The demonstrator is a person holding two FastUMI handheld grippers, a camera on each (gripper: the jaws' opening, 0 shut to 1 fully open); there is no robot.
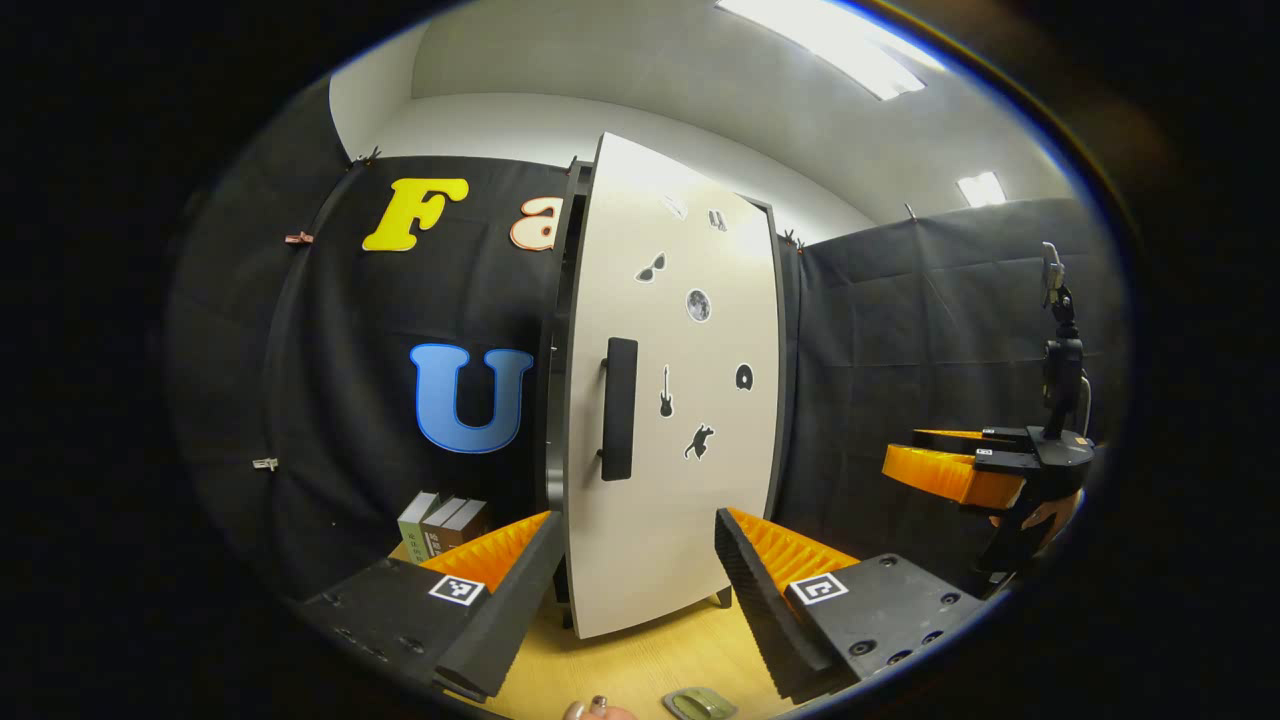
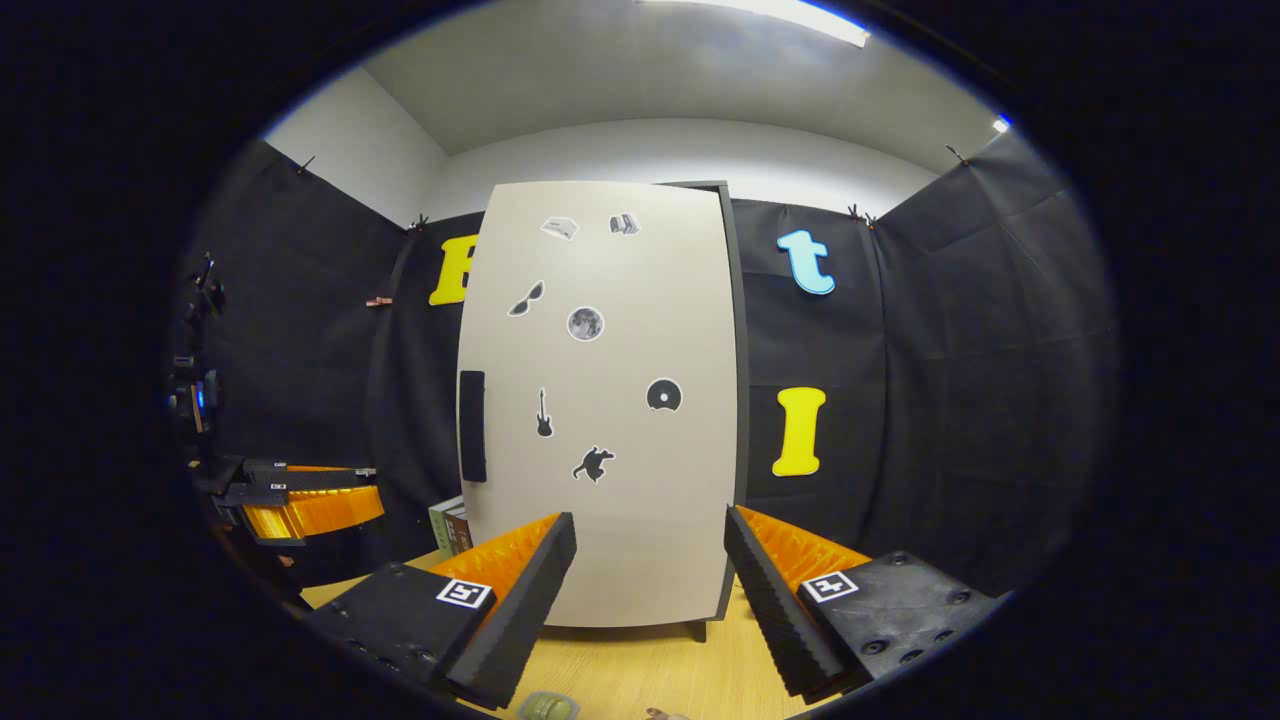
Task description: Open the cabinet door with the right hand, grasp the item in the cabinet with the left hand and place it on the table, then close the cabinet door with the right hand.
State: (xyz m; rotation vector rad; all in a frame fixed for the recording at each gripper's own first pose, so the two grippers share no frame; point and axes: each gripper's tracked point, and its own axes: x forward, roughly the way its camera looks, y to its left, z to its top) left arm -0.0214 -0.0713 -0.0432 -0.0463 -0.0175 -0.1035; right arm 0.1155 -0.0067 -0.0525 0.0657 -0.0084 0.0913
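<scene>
The white cabinet door (image 1: 670, 470) with black stickers and a black handle (image 1: 620, 408) stands slightly ajar on its handle side, with a dark gap beside it. The cabinet's inside is hidden. My left gripper (image 1: 638, 520) is open and faces the door from a short distance. Far right, a hand holds my right gripper (image 1: 905, 452). In the right gripper view the door (image 2: 600, 560) and its handle (image 2: 472, 425) face me, and my right gripper (image 2: 650, 518) is open and short of the door. My left gripper (image 2: 370, 488) shows at the left. A small green item (image 1: 700, 703) (image 2: 548, 706) lies on the wooden table (image 1: 640, 660).
Several books (image 1: 440, 520) (image 2: 452, 528) stand on the table left of the cabinet. A camera stand (image 1: 1062, 350) rises at the far right behind the right gripper. Black cloth walls close in the booth. A fingertip (image 1: 590, 708) shows at the bottom edge.
</scene>
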